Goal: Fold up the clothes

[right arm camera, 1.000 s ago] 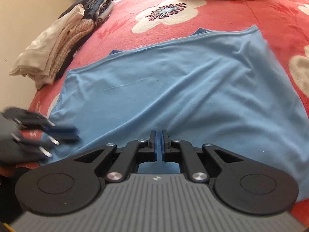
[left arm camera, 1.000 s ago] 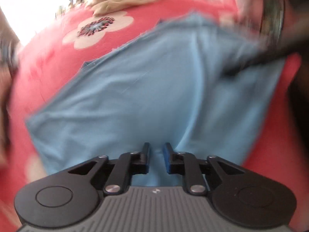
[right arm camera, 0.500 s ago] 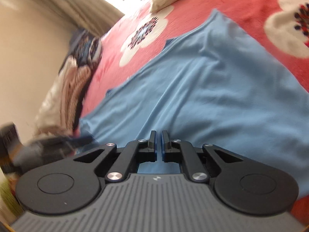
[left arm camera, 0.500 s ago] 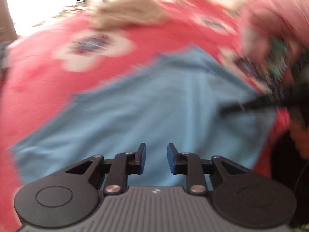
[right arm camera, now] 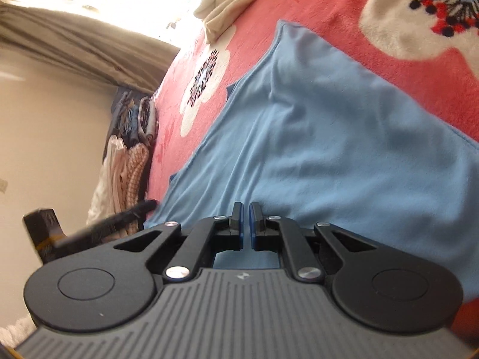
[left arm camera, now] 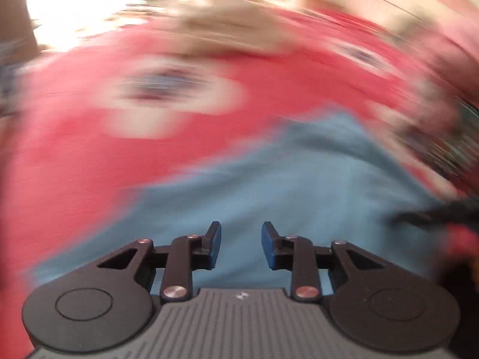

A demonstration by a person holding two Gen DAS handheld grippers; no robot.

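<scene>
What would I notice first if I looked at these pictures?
Probably the big light-blue shirt spread flat in the middle of a bright red blanket with white flowers. The black right gripper sits low at its near edge, jaws shut with nothing seen between them, while the left gripper is opening over the same shirt, nothing between its jaws. A pile of clothes lies at the blanket's left edge.
</scene>
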